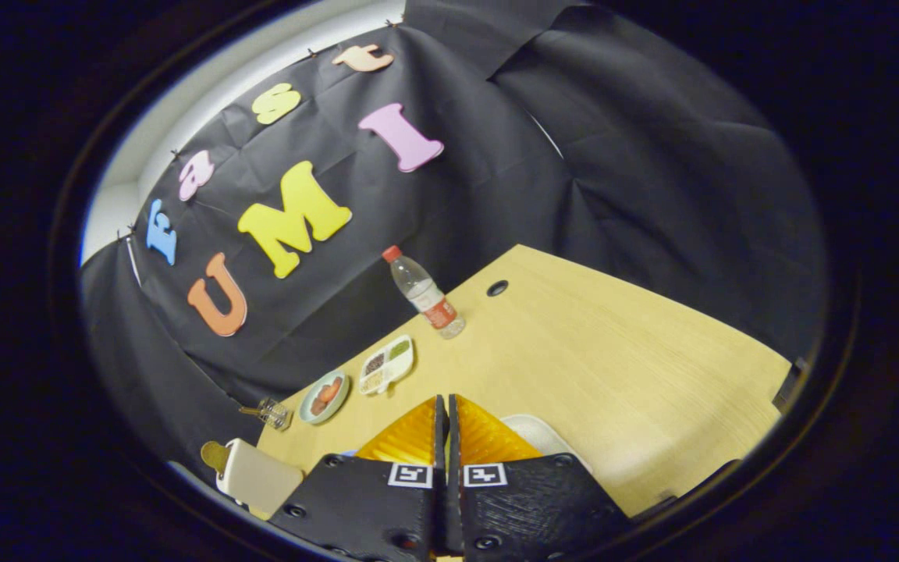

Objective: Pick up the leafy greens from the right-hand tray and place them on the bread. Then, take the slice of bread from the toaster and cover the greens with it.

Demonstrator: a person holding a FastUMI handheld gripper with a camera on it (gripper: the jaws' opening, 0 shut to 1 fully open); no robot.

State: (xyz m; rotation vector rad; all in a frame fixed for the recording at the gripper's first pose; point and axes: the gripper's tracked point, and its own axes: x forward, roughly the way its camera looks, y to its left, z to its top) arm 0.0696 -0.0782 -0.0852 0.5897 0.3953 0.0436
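1. Two fingers of the gripper (447, 414) are pressed together, nothing held between them.
2. Just beyond them, a white tray (539, 433) is partly seen; no greens can be made out.
3. The toaster (258, 476) sits at the tabletop (613, 351) corner; the pick-up step seems not begun.
4. Open room is offered toward the far edge, where a bottle (424, 293) stands.

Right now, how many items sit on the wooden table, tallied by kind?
Clear plastic bottle with red cap: 1
Dishes holding food: 2, a white divided tray and a round pale green plate
Small clear glass jar: 1
Cream toaster: 1
Total: 5
Gripper fingers closed, empty.
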